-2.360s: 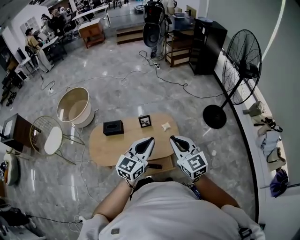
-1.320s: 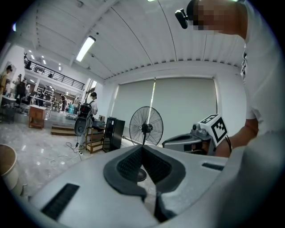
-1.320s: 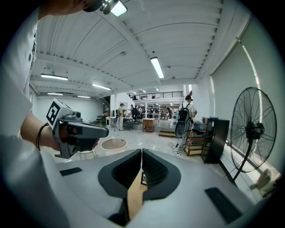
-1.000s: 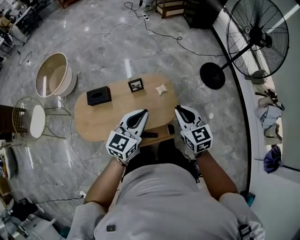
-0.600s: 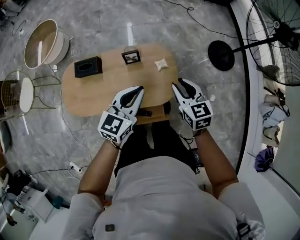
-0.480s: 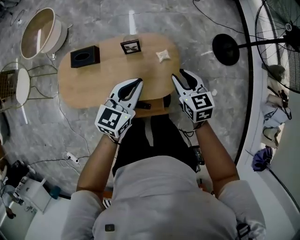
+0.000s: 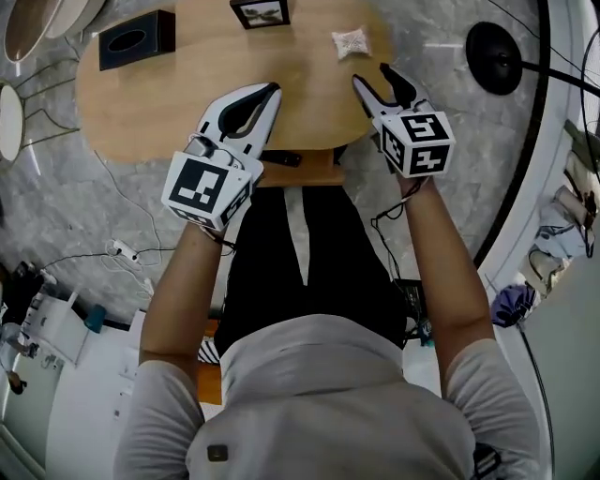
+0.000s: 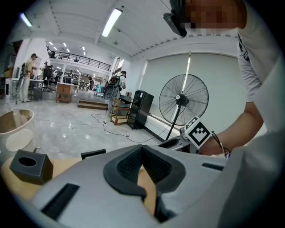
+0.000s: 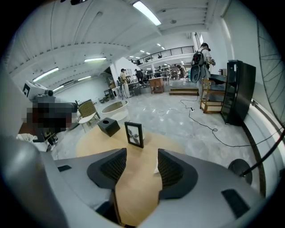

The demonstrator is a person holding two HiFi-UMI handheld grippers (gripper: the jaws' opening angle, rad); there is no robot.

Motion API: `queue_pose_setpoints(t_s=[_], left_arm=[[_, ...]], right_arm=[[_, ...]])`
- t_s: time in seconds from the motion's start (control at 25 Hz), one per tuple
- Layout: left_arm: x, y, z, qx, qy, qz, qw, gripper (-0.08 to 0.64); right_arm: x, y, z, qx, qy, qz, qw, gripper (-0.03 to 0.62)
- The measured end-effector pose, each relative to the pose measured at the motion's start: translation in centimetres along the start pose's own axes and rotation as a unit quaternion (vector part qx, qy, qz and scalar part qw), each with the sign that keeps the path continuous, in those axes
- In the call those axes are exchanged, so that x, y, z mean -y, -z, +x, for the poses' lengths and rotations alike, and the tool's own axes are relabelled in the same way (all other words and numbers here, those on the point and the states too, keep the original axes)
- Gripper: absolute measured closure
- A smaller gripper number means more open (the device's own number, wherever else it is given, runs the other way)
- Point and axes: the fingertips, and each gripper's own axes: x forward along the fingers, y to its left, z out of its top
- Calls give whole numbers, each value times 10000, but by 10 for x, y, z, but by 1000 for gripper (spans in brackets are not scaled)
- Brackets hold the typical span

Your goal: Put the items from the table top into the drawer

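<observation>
Since the earlier frames the person has bent low. The oval worktop (image 7: 169, 103) now fills the top of the head view, and both hands have come down to its near edge. The right tongs (image 7: 373, 77) have just been opening: their pads now stand well apart, with only bare wood showing between them and nothing held. The left tongs (image 7: 267, 94) are pressed together at the tips and carry nothing.

The three items sit where they did before, all on the far half of the worktop. The black tissue box (image 7: 137, 37) is on the left, the picture frame (image 7: 261, 12) stands upright in the middle, and a small white packet (image 7: 351, 42) lies on the right. None of them has gone into the drawer yet, so the task is only beginning.

The right tongs tilt down towards the wood, just short of the packet. That is the nearest item, and the spread pads suggest it is being lined up for a first grab.

The left tongs hang over the near edge, above a wooden ledge that is probably the drawer (image 7: 305, 172), with a dark handle (image 7: 281, 158) on it. Whether the drawer is pulled out far enough to take anything cannot be told from here. The closed left tongs may be held there to hook that handle.
</observation>
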Motion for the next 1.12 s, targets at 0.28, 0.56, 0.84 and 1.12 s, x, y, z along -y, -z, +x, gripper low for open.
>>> queue_pose_setpoints(t_s=[0.28,0.56,0.84,1.12], left_arm=[[-28,53,48,-162,-34,-216,9996,551],[-49,101,82,-377,-1,-325,9988,551],[-61,139,99,-563,1,-554,9969,551],[-56,154,114,-591,51,-637,9962,551]], right_arm=[[37,41,74,-155,224,143,9995,330],[73,85,138,-466,514,170,9974,301],[93,110,184,-745,802,108,9939,275],[105,129,200,-890,783,73,9929,272]])
